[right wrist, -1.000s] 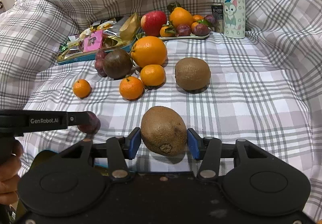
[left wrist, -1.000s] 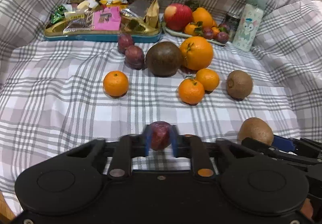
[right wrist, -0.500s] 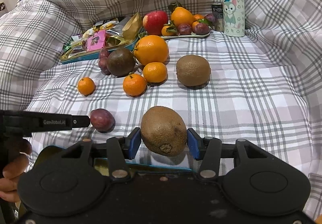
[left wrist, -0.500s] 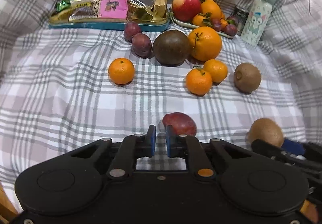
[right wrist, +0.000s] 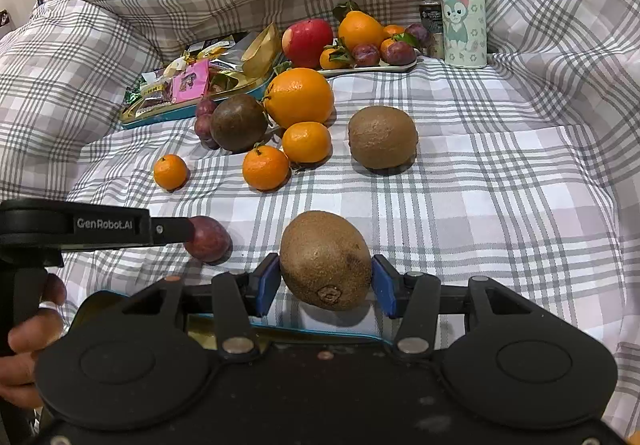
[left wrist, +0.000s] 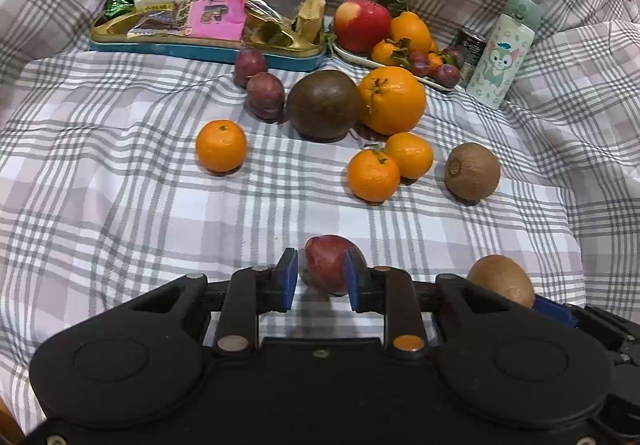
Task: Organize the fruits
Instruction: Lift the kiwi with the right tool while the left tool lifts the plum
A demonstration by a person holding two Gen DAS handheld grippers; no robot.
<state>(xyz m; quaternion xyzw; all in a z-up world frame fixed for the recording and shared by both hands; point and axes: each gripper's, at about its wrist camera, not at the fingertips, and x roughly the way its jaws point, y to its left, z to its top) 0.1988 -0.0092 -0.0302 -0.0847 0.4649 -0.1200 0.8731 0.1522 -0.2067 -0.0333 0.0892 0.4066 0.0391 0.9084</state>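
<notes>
Left claw (left wrist: 321, 273) spread around the plum (left wrist: 331, 263) lying on the plaid bedsheet (left wrist: 120, 205), right claw (right wrist: 325, 285) pinching a kiwi (right wrist: 325, 259) — next, squeezing onto that plum.

Right gripper (right wrist: 325, 285) clamps kiwi (right wrist: 325, 259) (plum (right wrist: 210, 239) left).

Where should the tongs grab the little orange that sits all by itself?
Grab the lone small orange around its round middle, coming down from above with one finger on each side. It is almost a ball, so any two opposite sides work, and the cloth around it is bare, so nothing gets bumped.
</notes>
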